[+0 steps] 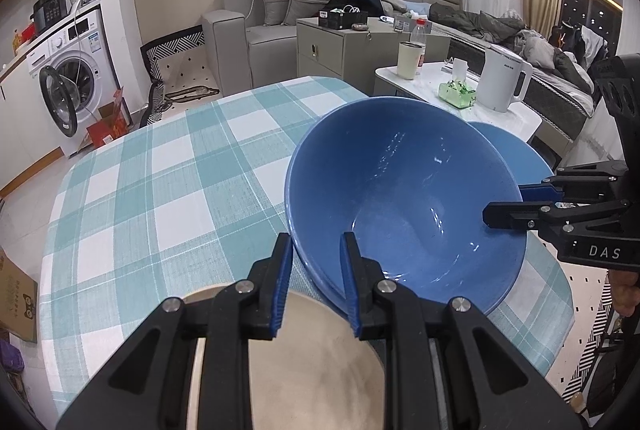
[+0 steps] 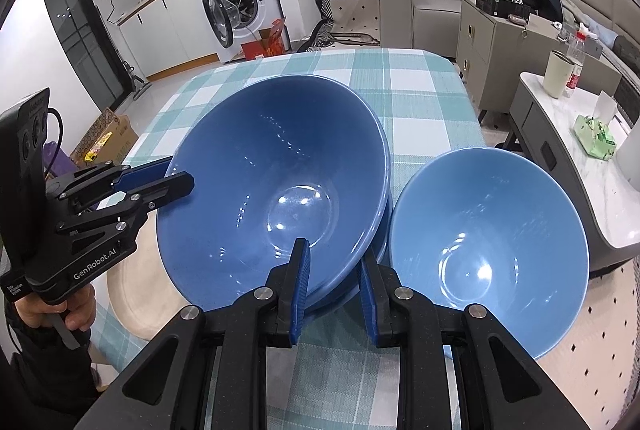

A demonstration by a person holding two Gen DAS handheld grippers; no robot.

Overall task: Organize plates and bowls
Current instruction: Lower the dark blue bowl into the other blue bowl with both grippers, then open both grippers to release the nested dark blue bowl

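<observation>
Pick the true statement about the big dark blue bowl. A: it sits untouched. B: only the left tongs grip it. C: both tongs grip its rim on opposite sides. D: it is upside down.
C: the left tongs and the right tongs each pinch the rim of the dark blue bowl, on opposite sides.

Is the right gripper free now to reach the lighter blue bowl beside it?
Probably not yet. The right gripper is shut on the rim of the big blue bowl. The lighter blue bowl sits close beside it, with nothing between them.
</observation>
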